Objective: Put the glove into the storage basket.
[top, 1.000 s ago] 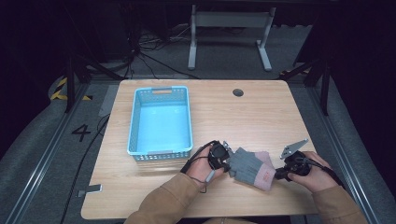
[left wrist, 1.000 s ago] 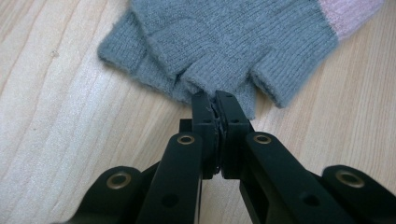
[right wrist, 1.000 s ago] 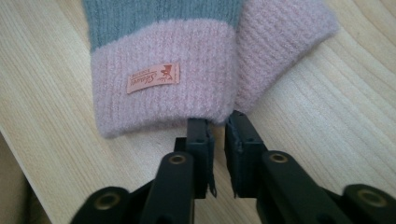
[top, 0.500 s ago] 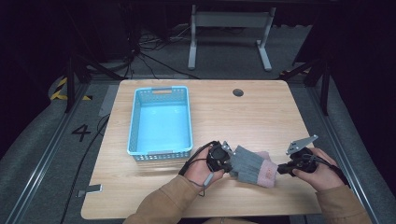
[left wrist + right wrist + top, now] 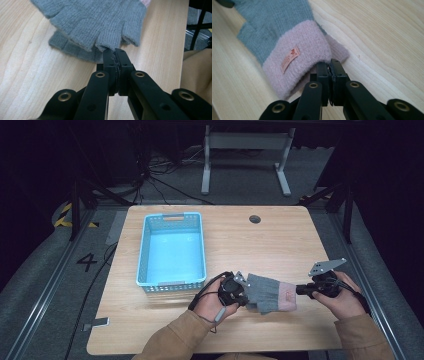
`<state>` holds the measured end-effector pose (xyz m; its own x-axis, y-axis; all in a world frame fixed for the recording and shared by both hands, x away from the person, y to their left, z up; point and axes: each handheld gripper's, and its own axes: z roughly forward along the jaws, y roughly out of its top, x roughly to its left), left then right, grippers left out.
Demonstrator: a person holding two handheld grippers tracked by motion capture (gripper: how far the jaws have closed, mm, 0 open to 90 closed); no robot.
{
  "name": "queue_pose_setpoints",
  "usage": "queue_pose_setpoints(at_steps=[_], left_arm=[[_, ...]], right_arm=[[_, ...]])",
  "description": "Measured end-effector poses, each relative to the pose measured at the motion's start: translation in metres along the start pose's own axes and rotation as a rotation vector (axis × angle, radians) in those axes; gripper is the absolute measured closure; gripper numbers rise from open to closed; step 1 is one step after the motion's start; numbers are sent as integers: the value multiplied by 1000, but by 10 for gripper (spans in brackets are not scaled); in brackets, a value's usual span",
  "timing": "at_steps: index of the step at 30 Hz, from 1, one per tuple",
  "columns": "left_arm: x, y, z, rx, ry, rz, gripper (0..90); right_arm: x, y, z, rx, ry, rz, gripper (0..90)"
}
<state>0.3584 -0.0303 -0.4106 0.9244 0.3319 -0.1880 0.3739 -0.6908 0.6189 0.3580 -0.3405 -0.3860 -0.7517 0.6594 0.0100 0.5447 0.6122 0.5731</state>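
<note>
- Grey glove [image 5: 267, 292] stretched across the desk [image 5: 260, 245] front, long axis running gripper to gripper.
- Left gripper [image 5: 239, 290] jaws pinch a fingertip end; right gripper [image 5: 299, 290] jaws have just been closing, now nipping the pink cuff [image 5: 299, 60].
- Blue basket [image 5: 171, 282] lies just left, nearer left hand.

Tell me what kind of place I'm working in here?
Probably a lab or test workshop, not a home: a bare wooden table stands on grey floor with loose cables, yellow-black hazard tape and a painted number 4 beside it, in dark surroundings.

Floor [image 5: 60, 270] marked "4"; glove label [image 5: 290, 59] unreadable
</note>
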Motion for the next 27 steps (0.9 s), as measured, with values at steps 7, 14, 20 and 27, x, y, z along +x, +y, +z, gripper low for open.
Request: queue_pose_setpoints(at_steps=[7, 14, 20, 27], left_arm=[[-3, 1, 4, 13, -11, 10, 889], [-5, 1, 13, 33, -27, 13, 889], [-5, -1, 20, 48, -34, 4, 890], [-3, -1, 25, 60, -44, 0, 890]], right_arm=[[-6, 4, 8, -14, -16, 23, 887], [-12, 5, 16, -9, -21, 44, 888], [-15, 5, 24, 4, -23, 49, 889], [-18, 5, 28, 5, -21, 62, 889]])
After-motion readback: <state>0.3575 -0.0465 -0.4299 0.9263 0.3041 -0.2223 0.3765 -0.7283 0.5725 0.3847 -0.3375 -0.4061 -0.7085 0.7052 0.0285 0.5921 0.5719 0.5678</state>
